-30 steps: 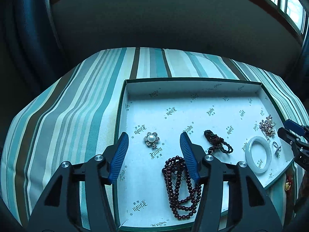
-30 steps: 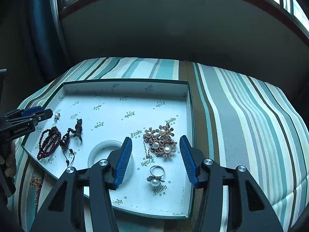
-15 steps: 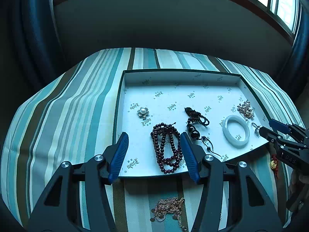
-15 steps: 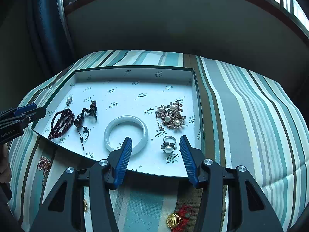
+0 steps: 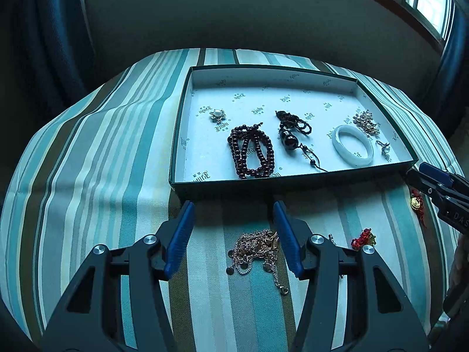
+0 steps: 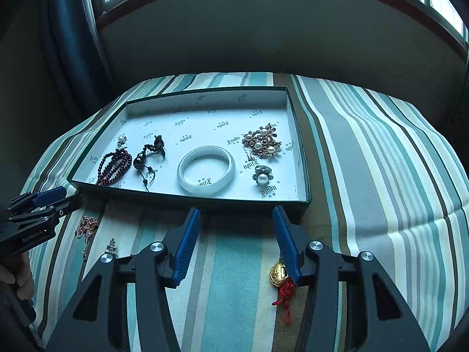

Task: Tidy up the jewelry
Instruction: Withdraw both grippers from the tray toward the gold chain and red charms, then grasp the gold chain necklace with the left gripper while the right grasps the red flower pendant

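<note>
— Where's there room to get in?

— The striped cloth (image 6: 381, 176) right of the tray (image 6: 187, 198) lies bare. Inside, the far strip by the back wall is open too.

— And in the way?

— The gold chain (image 5: 258, 252) sits between the left gripper (image 5: 234, 228) fingers; the gold charm (image 6: 278, 274) touches, I think, the right gripper (image 6: 236, 234) finger. The tray's near wall stands just ahead of both.

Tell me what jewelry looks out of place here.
Three pieces lie on the striped cloth outside the tray: a tangled gold chain ahead of the left gripper, a gold charm with red cord by the right gripper, and a small crystal piece.
</note>
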A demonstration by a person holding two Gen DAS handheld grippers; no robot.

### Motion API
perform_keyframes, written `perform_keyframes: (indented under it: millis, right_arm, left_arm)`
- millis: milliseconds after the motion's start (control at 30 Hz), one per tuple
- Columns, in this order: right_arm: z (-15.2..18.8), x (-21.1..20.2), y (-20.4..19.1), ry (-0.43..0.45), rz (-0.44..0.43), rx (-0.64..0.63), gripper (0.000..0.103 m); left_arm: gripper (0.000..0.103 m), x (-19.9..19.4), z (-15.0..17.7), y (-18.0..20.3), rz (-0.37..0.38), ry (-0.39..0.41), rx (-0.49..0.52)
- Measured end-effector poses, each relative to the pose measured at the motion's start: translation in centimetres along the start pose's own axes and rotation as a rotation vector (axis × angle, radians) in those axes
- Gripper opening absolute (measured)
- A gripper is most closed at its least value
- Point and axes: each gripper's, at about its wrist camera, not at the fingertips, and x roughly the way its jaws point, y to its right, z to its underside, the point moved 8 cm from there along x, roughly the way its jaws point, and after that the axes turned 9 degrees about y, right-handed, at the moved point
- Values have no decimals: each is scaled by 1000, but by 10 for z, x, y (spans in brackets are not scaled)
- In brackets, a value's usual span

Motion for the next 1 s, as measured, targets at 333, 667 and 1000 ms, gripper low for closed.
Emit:
perform_keyframes:
  millis: [333, 667, 1000]
  right_arm:
    - [25, -3, -46, -60, -92, -66, 51]
    - [39, 11, -78, -109, -148, -133, 50]
    - [40, 16, -78, -112, -131, -166, 23]
  left_arm:
    - [55, -12, 18, 0, -12, -11, 12]
    - [55, -15, 27, -16, -38, -26, -16]
    - [55, -9, 31, -12, -26, -42, -14]
